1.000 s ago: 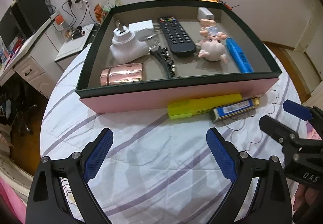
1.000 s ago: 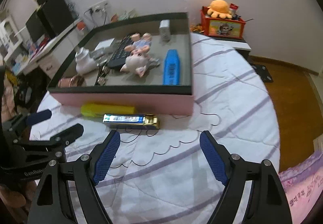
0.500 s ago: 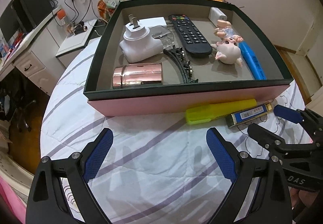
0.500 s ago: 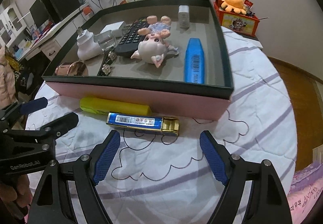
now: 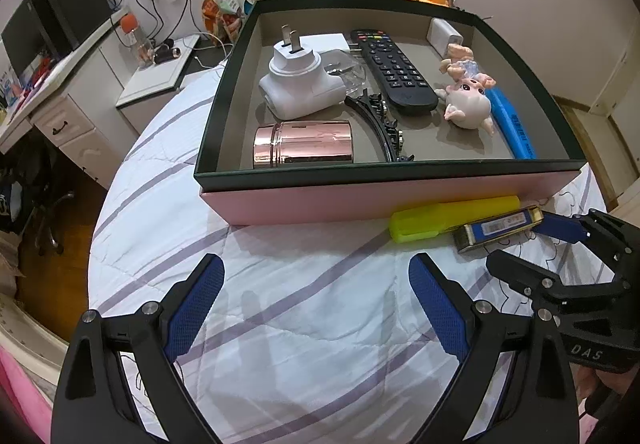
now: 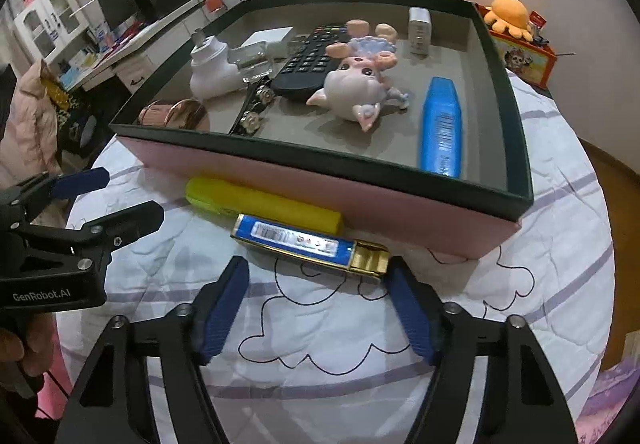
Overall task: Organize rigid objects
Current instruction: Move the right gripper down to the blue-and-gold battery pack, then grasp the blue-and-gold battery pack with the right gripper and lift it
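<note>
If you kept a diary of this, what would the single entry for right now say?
right claw: closing around harmonica, not gripped yet | left claw: open, empty | yellow highlighter: outside, against box

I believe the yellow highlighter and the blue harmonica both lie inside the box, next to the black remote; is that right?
Not quite: the yellow highlighter and the blue harmonica lie outside the box, on the bedsheet against its pink front wall, as the right wrist view shows. The black remote is inside the box.
</note>
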